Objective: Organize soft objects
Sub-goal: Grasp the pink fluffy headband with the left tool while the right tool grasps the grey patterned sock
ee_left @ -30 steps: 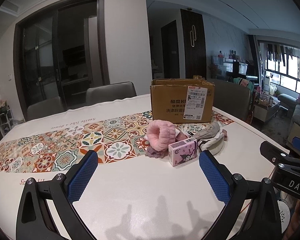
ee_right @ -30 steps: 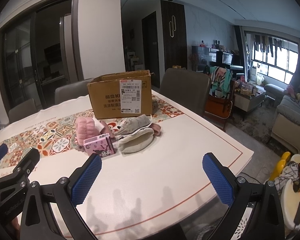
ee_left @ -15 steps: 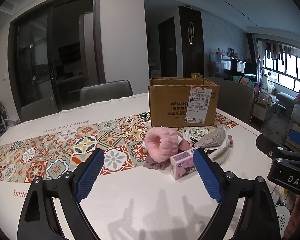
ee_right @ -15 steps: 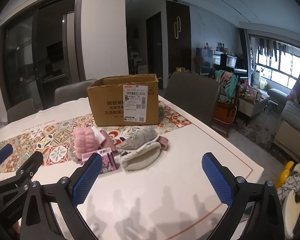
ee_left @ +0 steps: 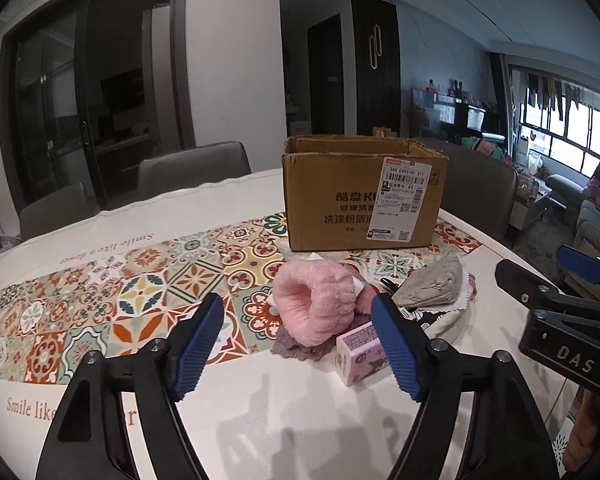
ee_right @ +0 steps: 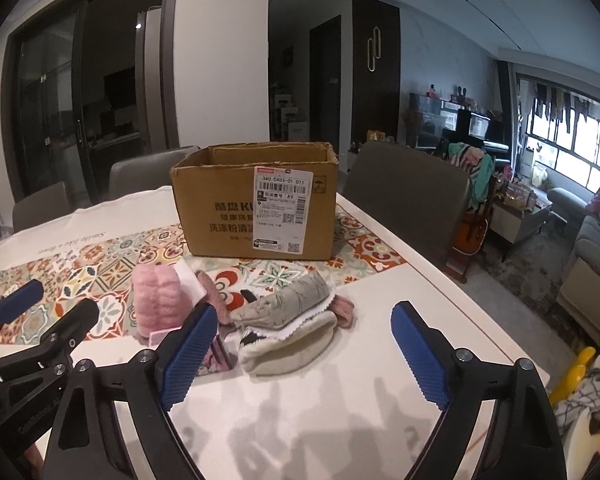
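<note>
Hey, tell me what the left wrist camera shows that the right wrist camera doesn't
Only the left wrist view shows the purple cloth under the pink fluffy band, and the top face of the pink carton.

Only the right wrist view shows the cream plush item in full and the table's right edge.

Both show the cardboard box, the grey fabric piece, and both grippers, left gripper and right gripper, their jaws closing with nothing held.

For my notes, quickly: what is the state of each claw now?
Left claw: open but closing, holding nothing; pink band lies ahead, untouched.
Right claw: open but closing, holding nothing.
</note>
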A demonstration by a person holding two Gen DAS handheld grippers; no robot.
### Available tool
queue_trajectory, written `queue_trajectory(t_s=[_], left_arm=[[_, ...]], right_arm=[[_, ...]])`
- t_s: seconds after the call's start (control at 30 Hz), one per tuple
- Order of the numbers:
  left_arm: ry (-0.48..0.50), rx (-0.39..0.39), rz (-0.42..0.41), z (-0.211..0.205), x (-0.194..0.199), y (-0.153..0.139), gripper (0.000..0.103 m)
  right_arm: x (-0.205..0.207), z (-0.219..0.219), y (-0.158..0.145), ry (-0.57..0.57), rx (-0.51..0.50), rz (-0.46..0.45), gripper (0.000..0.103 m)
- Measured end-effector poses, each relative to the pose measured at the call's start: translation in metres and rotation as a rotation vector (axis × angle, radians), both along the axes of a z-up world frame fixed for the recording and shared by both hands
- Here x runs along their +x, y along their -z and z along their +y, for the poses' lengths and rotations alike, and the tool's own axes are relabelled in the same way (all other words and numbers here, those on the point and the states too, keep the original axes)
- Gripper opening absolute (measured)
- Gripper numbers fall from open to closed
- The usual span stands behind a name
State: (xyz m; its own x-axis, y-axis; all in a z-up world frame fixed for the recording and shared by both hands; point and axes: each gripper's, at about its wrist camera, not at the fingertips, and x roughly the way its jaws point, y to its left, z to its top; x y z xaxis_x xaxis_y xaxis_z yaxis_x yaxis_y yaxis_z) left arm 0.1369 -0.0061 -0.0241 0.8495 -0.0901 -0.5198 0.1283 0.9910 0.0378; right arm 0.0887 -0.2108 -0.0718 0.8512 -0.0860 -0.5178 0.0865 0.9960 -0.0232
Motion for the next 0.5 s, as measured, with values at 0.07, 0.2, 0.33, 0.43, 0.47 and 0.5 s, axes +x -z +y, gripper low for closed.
queue_trajectory(t_s=[0.07,0.2,0.33,0.43,0.47,0.5], left_arm=[[0.006,0.001,0.009,-0.001,0.007,0.003,0.071],[0.011,0.002,0.029,-0.003,0.022,0.012,0.067],[0.017,-0.007,0.057,-0.005,0.035,0.022,0.062],[0.018,-0.012,0.071,-0.006,0.042,0.027,0.06],[0.019,-0.019,0.079,-0.006,0.045,0.029,0.059],[0.021,-0.023,0.085,-0.007,0.047,0.029,0.056]], right_arm=[[0.01,0.001,0.003,-0.006,-0.009,0.009,0.085],[0.028,0.004,0.013,-0.02,-0.015,0.036,0.08],[0.042,0.007,0.023,-0.035,-0.032,0.056,0.075],[0.05,0.01,0.029,-0.041,-0.051,0.062,0.073],[0.053,0.01,0.031,-0.043,-0.053,0.064,0.072],[0.055,0.011,0.032,-0.045,-0.052,0.066,0.071]])
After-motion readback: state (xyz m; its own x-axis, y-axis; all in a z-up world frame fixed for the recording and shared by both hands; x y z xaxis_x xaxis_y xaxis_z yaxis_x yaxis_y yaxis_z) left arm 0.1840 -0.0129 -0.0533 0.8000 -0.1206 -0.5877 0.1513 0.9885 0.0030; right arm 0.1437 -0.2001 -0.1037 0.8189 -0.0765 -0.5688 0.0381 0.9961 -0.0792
